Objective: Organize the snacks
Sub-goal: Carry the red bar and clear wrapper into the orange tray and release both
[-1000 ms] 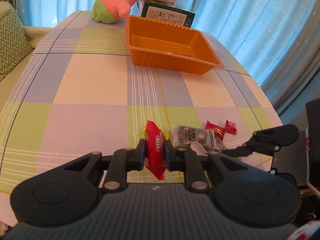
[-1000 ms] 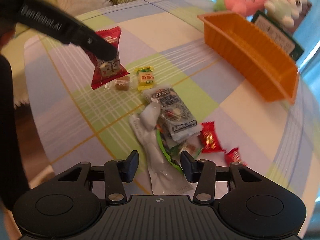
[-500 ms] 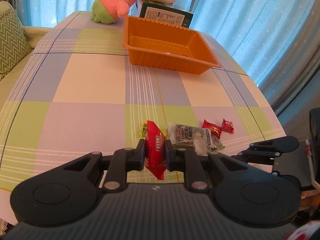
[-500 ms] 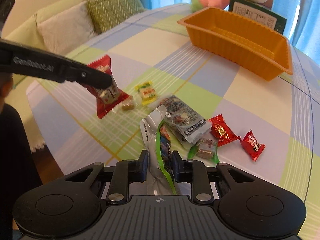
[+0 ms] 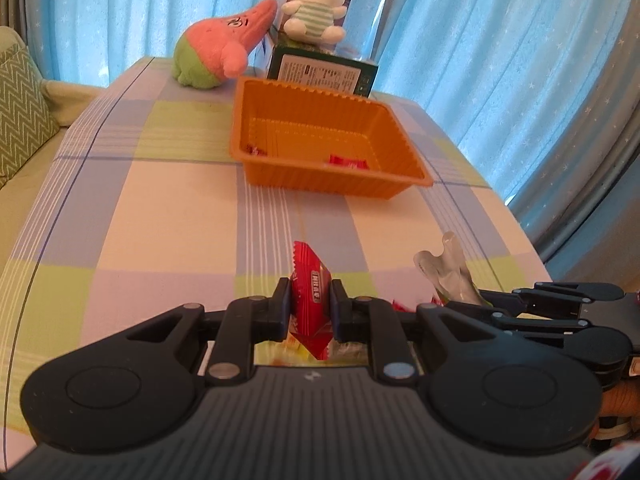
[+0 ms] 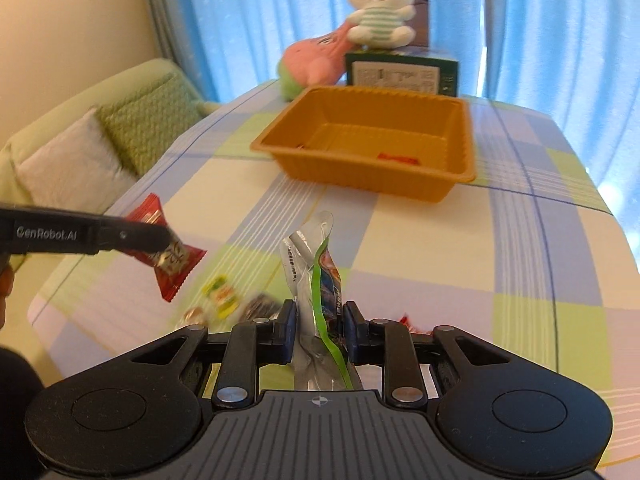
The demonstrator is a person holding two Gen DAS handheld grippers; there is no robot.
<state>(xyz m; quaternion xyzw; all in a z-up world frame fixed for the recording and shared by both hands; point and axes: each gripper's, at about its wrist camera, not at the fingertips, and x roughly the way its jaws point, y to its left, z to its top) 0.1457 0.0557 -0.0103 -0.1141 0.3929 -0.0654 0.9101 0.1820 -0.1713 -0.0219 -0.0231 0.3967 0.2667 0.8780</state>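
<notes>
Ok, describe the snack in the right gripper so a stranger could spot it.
Start at the orange tray on the checked tablecloth. Nearer the camera, the right gripper clamps a tall clear packet. Its green stripe sets it apart from the red packet.

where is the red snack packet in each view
Left wrist: red packet low centre, clamped upright in the left gripper, its upper end poking forward.
Right wrist: same packet at mid left, hanging from the left gripper's dark finger tip above the table.
Shared landmark: orange tray, upper middle in both, ahead of the packet.
</notes>
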